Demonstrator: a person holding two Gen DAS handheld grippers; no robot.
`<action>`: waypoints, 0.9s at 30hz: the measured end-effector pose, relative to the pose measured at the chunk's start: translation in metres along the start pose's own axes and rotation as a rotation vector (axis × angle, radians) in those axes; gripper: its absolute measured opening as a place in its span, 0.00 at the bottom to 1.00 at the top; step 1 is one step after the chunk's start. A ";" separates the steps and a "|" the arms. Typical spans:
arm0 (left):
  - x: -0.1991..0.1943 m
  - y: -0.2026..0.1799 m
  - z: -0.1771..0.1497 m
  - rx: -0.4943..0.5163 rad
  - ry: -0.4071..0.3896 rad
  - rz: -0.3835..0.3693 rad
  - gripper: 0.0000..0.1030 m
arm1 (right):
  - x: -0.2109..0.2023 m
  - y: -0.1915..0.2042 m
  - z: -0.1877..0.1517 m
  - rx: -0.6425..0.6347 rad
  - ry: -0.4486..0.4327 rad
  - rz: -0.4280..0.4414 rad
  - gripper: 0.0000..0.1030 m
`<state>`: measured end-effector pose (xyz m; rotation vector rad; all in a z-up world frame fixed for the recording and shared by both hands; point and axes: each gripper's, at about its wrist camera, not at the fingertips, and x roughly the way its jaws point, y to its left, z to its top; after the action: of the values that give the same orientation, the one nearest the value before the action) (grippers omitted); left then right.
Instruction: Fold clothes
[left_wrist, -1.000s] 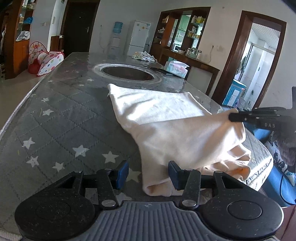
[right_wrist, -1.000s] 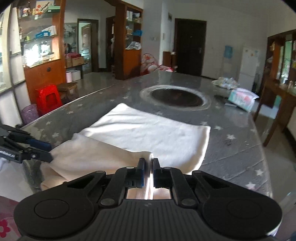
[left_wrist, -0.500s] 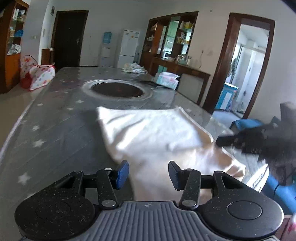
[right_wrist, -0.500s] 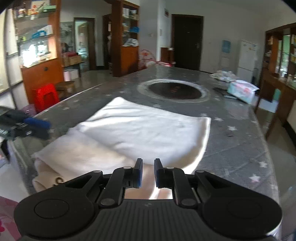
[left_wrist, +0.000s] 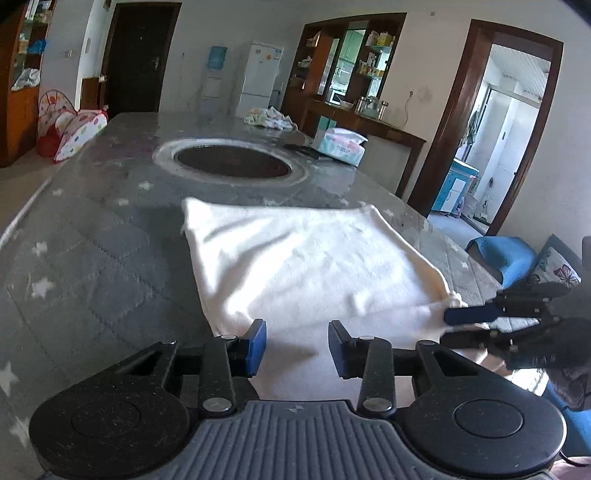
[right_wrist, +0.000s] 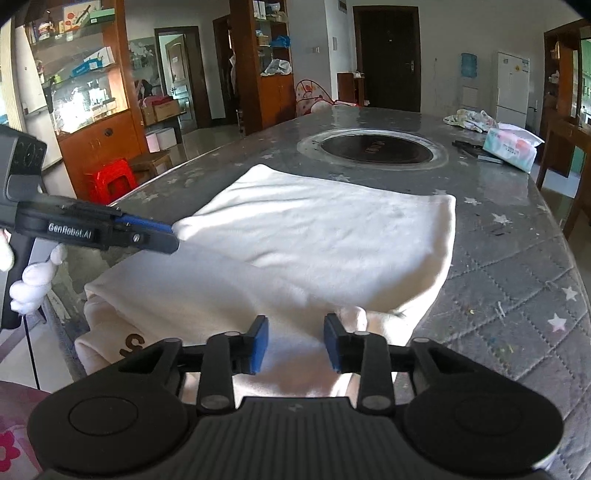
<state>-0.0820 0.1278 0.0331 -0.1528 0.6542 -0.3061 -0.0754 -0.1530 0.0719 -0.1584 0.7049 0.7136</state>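
Released, cream garment (right_wrist: 321, 236) lies folded on star-quilted table (right_wrist: 517, 266) by cabinets (left_wrist: 343, 74).

This is a lived-in home, an open dining and living room. A long table (left_wrist: 92, 258) under a star-quilted cover stands among wooden display cabinets (right_wrist: 92, 92), a white fridge (left_wrist: 260, 79), a water dispenser (left_wrist: 214, 79), a child's play tent (left_wrist: 70, 129) and a red plastic stool (right_wrist: 110, 181).
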 end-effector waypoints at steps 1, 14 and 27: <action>0.001 0.000 0.004 0.004 -0.005 0.002 0.39 | 0.000 0.001 0.000 0.001 0.000 0.003 0.39; 0.054 0.033 0.029 -0.068 0.033 0.003 0.39 | 0.002 -0.002 0.001 0.016 0.006 0.030 0.44; 0.073 0.048 0.047 -0.118 0.026 -0.017 0.44 | 0.002 -0.001 -0.001 0.009 0.005 0.060 0.51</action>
<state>0.0125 0.1512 0.0167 -0.2677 0.6976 -0.2861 -0.0743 -0.1532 0.0695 -0.1317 0.7198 0.7672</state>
